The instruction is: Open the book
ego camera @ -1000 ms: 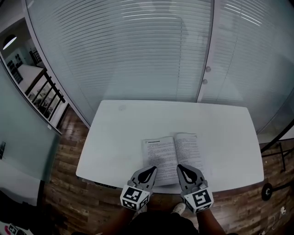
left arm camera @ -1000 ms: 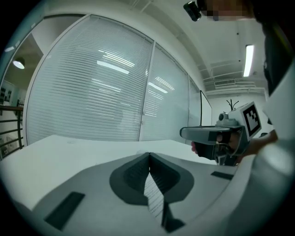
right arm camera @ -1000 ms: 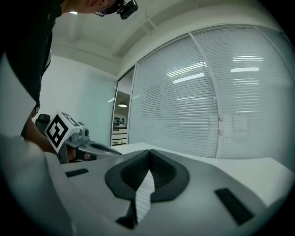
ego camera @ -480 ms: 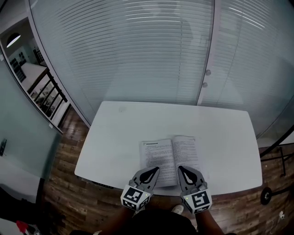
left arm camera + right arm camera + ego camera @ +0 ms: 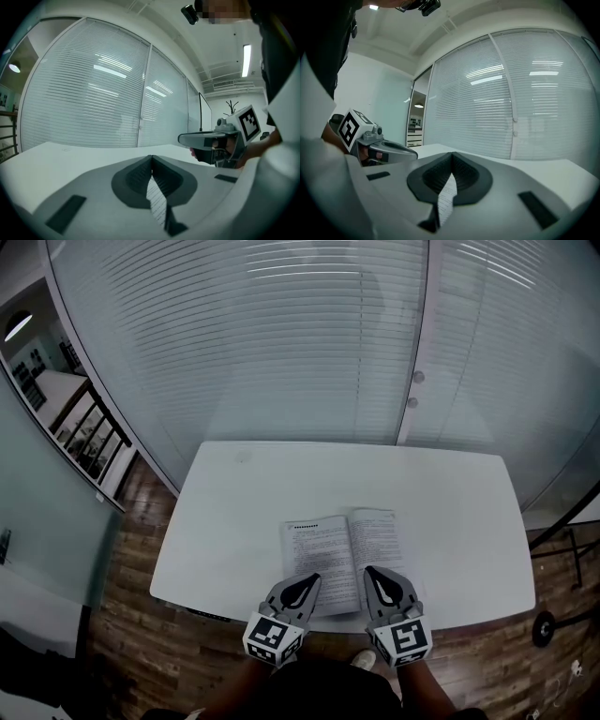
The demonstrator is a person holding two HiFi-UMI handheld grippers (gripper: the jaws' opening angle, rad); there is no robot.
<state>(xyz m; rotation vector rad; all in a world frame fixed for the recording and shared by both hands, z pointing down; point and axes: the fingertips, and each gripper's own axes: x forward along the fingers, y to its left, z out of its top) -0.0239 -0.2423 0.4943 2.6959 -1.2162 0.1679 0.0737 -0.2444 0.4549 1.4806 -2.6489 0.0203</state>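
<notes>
Since the book (image 5: 342,545) already lies open in the lower middle of the table (image 5: 234,502), its fold running up the picture, the left gripper (image 5: 312,577) and right gripper (image 5: 373,574) sit with fingers pressed together on nothing, one over each page's bottom edge.

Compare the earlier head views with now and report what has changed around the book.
Nothing visibly changed. The book lies open on the white table as before. The left gripper and the right gripper stay where they were at its near edge, jaws together.
</notes>
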